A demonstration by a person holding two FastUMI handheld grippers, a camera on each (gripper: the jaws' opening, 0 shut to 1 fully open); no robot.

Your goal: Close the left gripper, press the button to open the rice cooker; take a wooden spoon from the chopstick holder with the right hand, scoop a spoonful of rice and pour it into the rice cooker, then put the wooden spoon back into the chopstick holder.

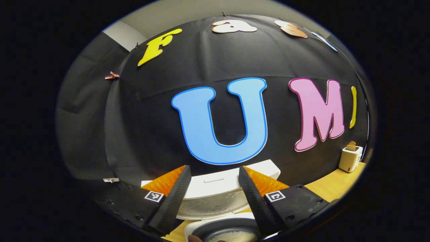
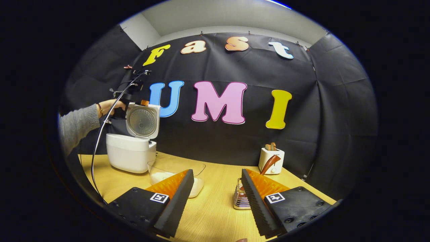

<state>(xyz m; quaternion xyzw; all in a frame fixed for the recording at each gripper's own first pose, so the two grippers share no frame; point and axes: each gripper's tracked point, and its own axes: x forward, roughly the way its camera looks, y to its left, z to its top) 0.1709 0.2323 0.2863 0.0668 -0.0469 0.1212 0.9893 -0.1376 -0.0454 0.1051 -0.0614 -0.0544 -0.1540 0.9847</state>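
Left gripper view looks down over the rice cooker [image 1: 215, 195], whose white lid stands raised behind the dark inner pot [image 1: 228, 230]; a pale layer of rice lies at the bottom of that pot; the left gripper [image 1: 215, 183] hangs above it with its 2 fingers [image 1: 173, 198] spread wide, holding nothing; off to the right, on the wooden table [image 1: 336, 185], stands the white chopstick holder [image 1: 350, 158] with something brown sticking out of its top.

Right gripper view shows the same cooker [image 2: 131, 153] from across the table [image 2: 215, 208], at the far left, lid tilted up and its round inner face turned toward the camera; a hand [image 2: 112, 107] in a grey sleeve [image 2: 75, 126] is behind the lid, and whether it touches the lid cannot be told; a cable [image 2: 104, 127] runs down past it; a clear bowl of rice [image 2: 176, 174] sits just beside the cooker; the chopstick holder [image 2: 271, 160] stands farther right near the back wall, with the wooden spoon [image 2: 269, 164] leaning against its front; a small ribbed metal object [image 2: 239, 198] rests on the table near the right finger; the right gripper [image 2: 216, 188] is low over the table, jaws apart and empty.
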